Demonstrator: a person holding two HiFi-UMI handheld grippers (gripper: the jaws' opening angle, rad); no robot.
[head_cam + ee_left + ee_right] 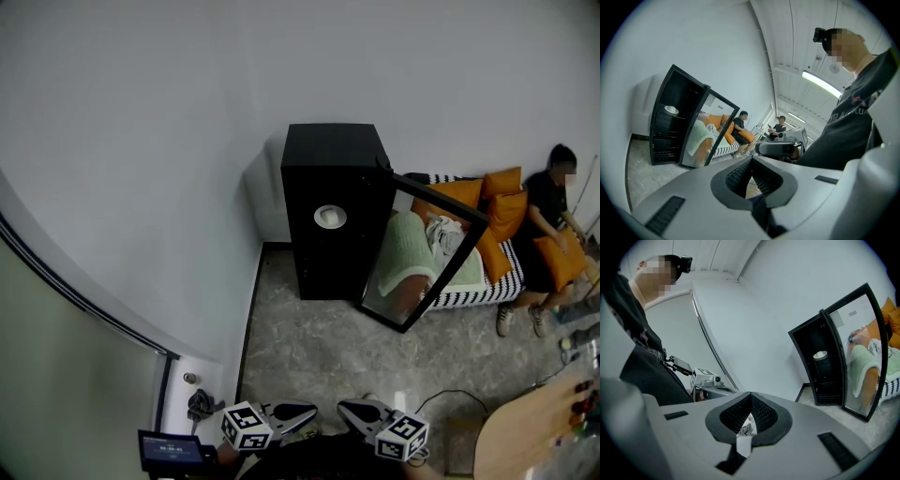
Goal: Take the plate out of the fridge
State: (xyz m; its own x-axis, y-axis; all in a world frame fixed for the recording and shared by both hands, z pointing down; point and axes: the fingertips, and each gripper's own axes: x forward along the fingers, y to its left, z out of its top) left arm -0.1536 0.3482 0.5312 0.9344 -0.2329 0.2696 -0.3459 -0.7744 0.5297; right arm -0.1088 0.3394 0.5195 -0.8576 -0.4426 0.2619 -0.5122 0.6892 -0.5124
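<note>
A white plate (329, 217) lies on a shelf inside the tall black fridge (328, 155), which stands against the far wall. The fridge's glass door (431, 253) is swung open to the right. The plate (671, 110) also shows small in the left gripper view, and the plate (820, 355) shows again in the right gripper view. Both grippers are held low and close to the person, far from the fridge, tips pointing at each other. The left gripper (305, 412) (751, 159) is shut and holds nothing. The right gripper (352, 410) (751, 394) has its jaws together and is empty.
A striped sofa (487, 281) with orange cushions (502, 211) stands right of the fridge, and a person (548, 234) sits on it. A wooden tabletop (525, 436) is at the bottom right. A small screen device (171, 450) sits at the bottom left by the wall. Grey stone floor (309, 347) lies between.
</note>
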